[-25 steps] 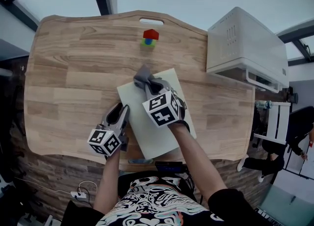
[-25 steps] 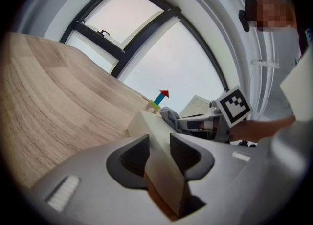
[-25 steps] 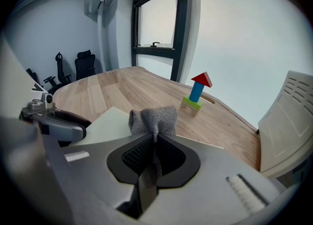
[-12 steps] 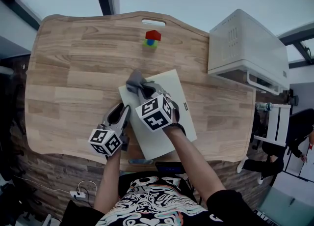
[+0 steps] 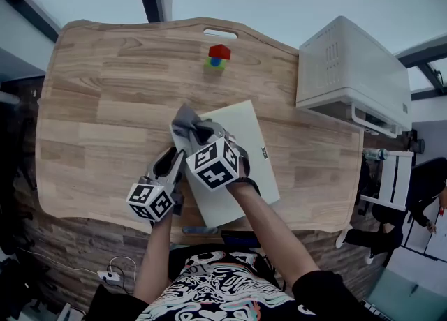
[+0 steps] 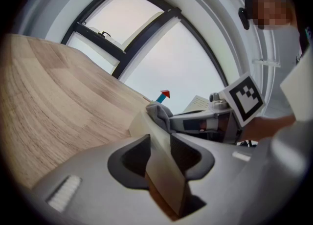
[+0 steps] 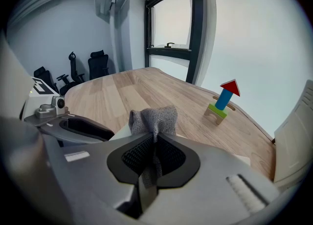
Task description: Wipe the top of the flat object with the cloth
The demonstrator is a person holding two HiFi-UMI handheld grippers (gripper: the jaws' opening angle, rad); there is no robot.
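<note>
We find the right claw point(image 5: 195, 130), clamped on the grey cloth point(image 5: 183, 118), shifted left since the earlier frame, now at the far left corner of the flat white board point(image 5: 244, 138). The left claw point(image 5: 171, 162) stays clamped on the board's left edge. On the tabletop point(image 5: 98, 103), a block toy point(image 5: 218, 57) stands beyond the board, well apart, and a white appliance point(image 5: 349, 68) sits to the right.

Head view: high above the counter point(image 5: 84, 103), facing steeply down; whole top in frame, near edge at the bottom.
Left gripper view: low and close over the near edge, facing the far edge and windows point(image 6: 122, 23).
Right gripper view: close behind its jaws, facing the far edge.
Shared: block toy point(image 5: 217, 56) in all three views; the left gripper point(image 5: 170, 164) and right gripper point(image 5: 199, 130) each catch the other.
</note>
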